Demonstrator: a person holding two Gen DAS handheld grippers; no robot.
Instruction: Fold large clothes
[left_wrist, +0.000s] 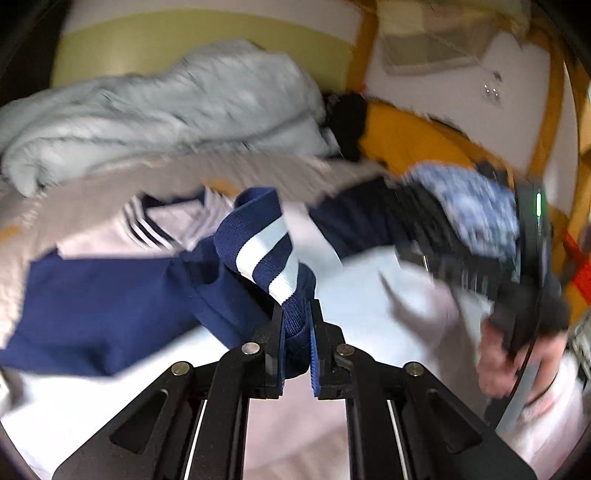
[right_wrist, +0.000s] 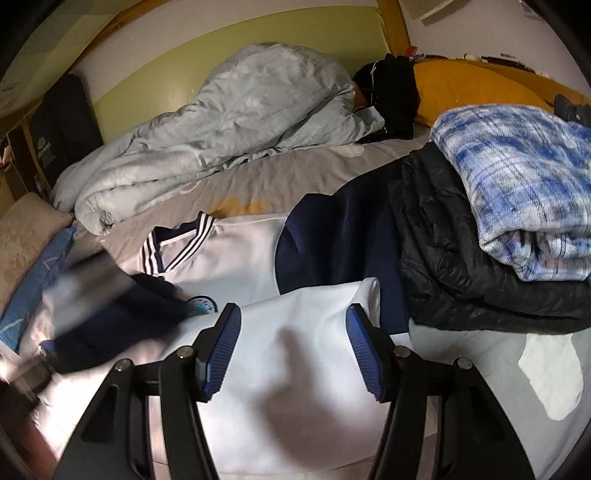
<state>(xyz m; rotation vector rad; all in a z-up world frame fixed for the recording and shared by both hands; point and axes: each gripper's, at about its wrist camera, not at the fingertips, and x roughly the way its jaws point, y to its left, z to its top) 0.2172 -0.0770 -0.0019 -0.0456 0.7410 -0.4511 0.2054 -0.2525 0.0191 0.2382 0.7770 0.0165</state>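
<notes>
Left gripper (left_wrist: 295, 332): jaws closed on ribbed navy cuff (left_wrist: 266, 254) with white stripes, cuff standing up out of the pads, navy sleeve (left_wrist: 110, 306) trailing off to the left of that view. Much blur in this frame.

Right gripper (right_wrist: 293, 347): jaws standing apart, roughly half open, nothing between the blue pads (right_wrist: 221, 350); hovers over white cloth without any grip on it.

White and navy jacket (right_wrist: 236, 258): task garment, spread across the grey bed sheet (right_wrist: 258, 184), striped collar (right_wrist: 173, 240) toward the far side, round chest badge (right_wrist: 201, 304) partly covered, lower white body directly under the right gripper. One sleeve lifted at the cuff; other navy sleeve (right_wrist: 332, 236) lying flat toward the stack at right.

Stack at right of the bed: black quilted jacket (right_wrist: 480, 280), folded, with blue plaid fleece (right_wrist: 517, 184), folded, resting on top. Judged as finished pieces.

Light grey duvet (right_wrist: 221, 129): bunched along the far wall, not part of the folding so far as can be told.

Progress, as judged: two items done and stacked; third garment laid out, first sleeve fold under way. Remaining: sleeve laid across the body, second sleeve brought in, body folded over, piece added to the stack.
</notes>
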